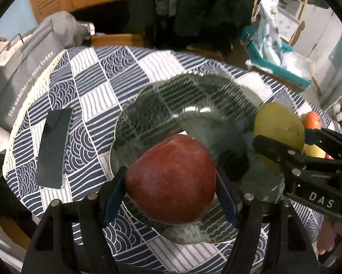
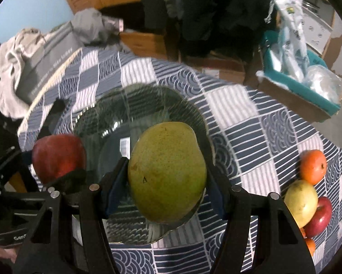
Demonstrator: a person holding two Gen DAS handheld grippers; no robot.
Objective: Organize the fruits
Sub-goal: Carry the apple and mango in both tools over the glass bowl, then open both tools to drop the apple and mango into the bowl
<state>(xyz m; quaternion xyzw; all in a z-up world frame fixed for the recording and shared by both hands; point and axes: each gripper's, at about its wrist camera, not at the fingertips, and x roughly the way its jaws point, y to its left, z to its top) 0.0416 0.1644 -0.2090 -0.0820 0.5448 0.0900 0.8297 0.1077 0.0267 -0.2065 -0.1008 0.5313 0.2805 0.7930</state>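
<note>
My left gripper [image 1: 171, 183] is shut on a red apple [image 1: 171, 179] and holds it over the near part of a clear glass plate [image 1: 193, 96]. My right gripper [image 2: 167, 179] is shut on a green mango [image 2: 167, 171] over the same plate [image 2: 116, 114]. In the left wrist view the mango [image 1: 278, 123] and the right gripper [image 1: 285, 146] show at the right. In the right wrist view the apple [image 2: 57, 155] shows at the left.
The round table has a blue and white patterned cloth [image 1: 97, 77]. A dark phone [image 1: 53, 150] lies left of the plate. An orange [image 2: 313, 166], a yellow mango [image 2: 302, 202] and a red apple [image 2: 320, 217] sit at the table's right. A grey bag [image 1: 24, 77] lies far left.
</note>
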